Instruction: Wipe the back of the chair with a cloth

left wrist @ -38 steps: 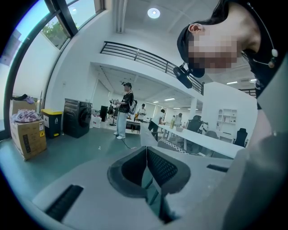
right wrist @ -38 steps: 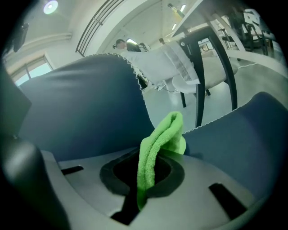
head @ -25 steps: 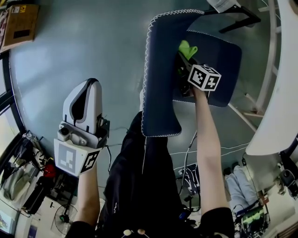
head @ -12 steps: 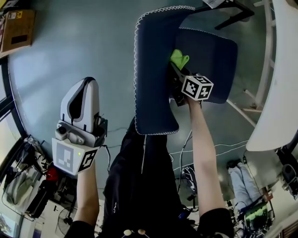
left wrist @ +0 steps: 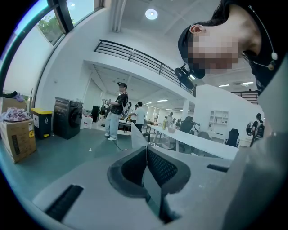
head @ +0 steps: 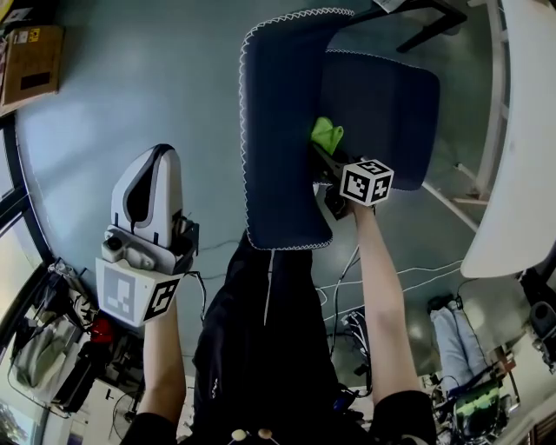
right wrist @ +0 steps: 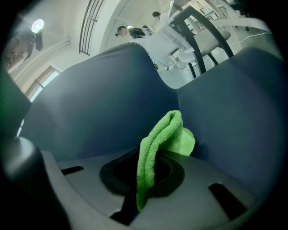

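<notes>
Head view: right claw point(head: 323, 156) tips not resolvable, dark against the dark chair back point(head: 278, 130); only the upper end of the green cloth point(head: 327, 133) shows. Cloth-to-back contact: cannot tell. Black metal leg point(head: 432, 24) cut by top edge, white counter point(head: 521, 130) by right edge, cardboard box point(head: 33, 63) by left edge. Left gripper view: distant people point(left wrist: 118, 110) too small to detail.
</notes>
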Action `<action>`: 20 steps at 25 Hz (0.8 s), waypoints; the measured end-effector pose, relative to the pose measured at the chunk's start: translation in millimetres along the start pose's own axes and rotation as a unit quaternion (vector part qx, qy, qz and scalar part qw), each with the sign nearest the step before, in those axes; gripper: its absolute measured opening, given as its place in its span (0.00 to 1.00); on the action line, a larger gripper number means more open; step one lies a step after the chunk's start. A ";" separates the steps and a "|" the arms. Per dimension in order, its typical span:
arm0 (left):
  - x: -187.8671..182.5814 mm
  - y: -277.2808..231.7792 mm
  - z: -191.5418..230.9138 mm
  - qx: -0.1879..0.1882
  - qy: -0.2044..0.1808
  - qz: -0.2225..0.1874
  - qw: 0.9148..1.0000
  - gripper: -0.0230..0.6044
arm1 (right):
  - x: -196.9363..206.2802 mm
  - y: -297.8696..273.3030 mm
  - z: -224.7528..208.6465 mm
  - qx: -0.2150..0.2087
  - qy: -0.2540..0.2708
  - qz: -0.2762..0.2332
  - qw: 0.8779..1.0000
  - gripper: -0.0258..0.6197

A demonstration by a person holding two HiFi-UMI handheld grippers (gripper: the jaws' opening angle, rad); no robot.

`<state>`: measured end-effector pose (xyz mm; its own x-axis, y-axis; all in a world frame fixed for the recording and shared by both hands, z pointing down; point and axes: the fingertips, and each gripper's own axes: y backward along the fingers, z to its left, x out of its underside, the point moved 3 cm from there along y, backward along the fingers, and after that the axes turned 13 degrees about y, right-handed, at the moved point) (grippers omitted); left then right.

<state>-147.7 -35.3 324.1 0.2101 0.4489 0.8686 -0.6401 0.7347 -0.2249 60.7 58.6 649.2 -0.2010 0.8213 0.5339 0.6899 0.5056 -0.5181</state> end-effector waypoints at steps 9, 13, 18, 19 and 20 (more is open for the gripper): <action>2.1 2.2 -2.7 0.002 -0.004 -0.001 1.000 0.05 | 37.4 13.8 9.9 -0.049 -0.043 0.023 0.998 0.07; 3.4 4.3 -8.0 0.004 -0.007 -0.002 1.000 0.05 | 50.4 20.8 15.3 -0.068 -0.051 0.038 0.996 0.07; 5.3 8.7 -17.2 0.008 -0.012 -0.001 1.000 0.05 | 68.9 30.6 21.9 -0.088 -0.057 0.057 0.993 0.07; 5.8 9.2 -19.3 0.009 -0.012 0.000 1.000 0.05 | 72.1 32.5 22.9 -0.090 -0.058 0.061 0.992 0.07; 6.4 9.8 -21.4 0.010 -0.013 0.000 1.000 0.05 | 75.1 34.3 23.9 -0.091 -0.058 0.062 0.992 0.07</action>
<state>-136.8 -14.3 318.0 0.1913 0.4350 0.8799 -0.6552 0.7241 -0.2156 52.6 143.9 655.6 -0.1782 0.9042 0.3882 0.8267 0.3515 -0.4394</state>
